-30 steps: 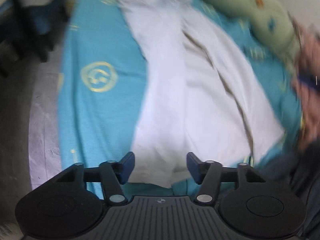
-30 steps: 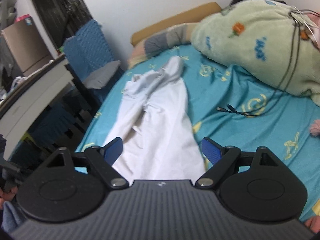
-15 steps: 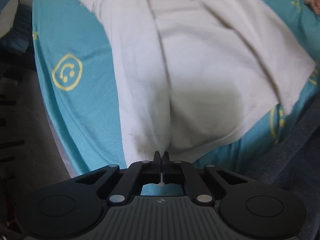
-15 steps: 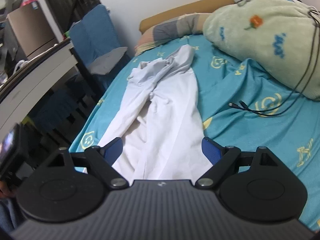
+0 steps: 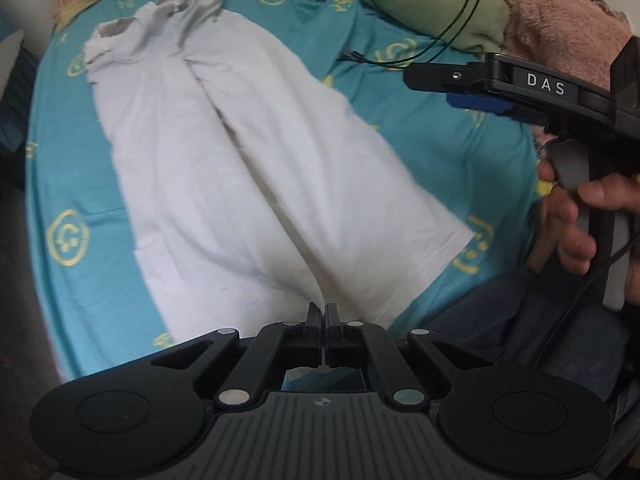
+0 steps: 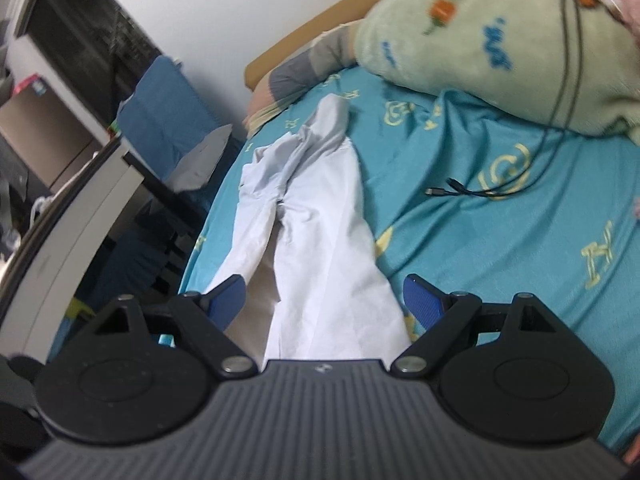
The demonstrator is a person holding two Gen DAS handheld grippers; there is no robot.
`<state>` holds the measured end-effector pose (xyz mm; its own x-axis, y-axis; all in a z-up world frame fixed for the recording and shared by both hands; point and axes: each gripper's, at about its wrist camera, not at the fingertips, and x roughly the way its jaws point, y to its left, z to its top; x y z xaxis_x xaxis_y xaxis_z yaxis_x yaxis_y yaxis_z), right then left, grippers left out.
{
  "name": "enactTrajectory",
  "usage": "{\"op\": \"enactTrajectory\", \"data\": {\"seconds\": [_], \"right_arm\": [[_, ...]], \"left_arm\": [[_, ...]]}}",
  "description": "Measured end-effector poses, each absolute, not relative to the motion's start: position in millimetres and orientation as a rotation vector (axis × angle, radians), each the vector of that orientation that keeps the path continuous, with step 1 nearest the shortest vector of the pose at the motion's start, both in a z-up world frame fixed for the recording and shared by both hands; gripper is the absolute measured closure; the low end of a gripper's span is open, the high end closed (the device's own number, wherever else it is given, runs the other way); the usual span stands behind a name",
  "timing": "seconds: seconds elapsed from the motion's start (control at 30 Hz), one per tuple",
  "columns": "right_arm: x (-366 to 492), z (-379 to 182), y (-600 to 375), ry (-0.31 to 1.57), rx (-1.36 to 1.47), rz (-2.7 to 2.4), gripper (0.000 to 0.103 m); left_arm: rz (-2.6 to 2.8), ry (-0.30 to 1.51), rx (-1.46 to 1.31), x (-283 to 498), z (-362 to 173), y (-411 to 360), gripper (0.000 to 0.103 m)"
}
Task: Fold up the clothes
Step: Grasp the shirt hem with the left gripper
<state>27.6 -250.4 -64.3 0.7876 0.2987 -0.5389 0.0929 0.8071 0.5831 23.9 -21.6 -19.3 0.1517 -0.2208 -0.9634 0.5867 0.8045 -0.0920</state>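
On the side of my right gripper [image 5: 476,100], seen from the left wrist, white letters read "DAS". The green blanket [image 6: 480,28] carries blue lettering, too blurred to read. The yellow marks on the sheet [image 6: 520,240] include one that looks like an "H".

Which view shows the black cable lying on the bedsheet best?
The right wrist view: the black cable lies unobstructed on the teal bedsheet, loose plug ends visible, running up across the green blanket. The left wrist view shows it only small near the top edge, beside the right gripper.
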Motion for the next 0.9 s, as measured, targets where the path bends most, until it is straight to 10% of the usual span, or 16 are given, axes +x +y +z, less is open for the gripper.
{"op": "enactTrajectory", "data": {"seconds": [0.17, 0.3, 0.43, 0.9], "right_arm": [[27.4, -77.3, -256.0, 0.715, 0.659, 0.113, 0.016], [26.1, -93.2, -257.2, 0.776, 0.713, 0.124, 0.016], [28.8, -108.4, -259.1, 0.838, 0.761, 0.096, 0.016], [34.8, -129.8, -250.8, 0.94, 0.665, 0.003, 0.017]], "left_arm": [[-0.579, 1.37, 0.224, 26.8, -70.8, -31.0, 0.095], [-0.54, 1.393, 0.053, 35.4, -79.1, 4.8, 0.051], [-0.431, 1.348, -0.113, 48.3, -68.3, 60.4, 0.028], [-0.153, 1.384, -0.281, 99.0, -124.5, 103.5, 0.03]]}}
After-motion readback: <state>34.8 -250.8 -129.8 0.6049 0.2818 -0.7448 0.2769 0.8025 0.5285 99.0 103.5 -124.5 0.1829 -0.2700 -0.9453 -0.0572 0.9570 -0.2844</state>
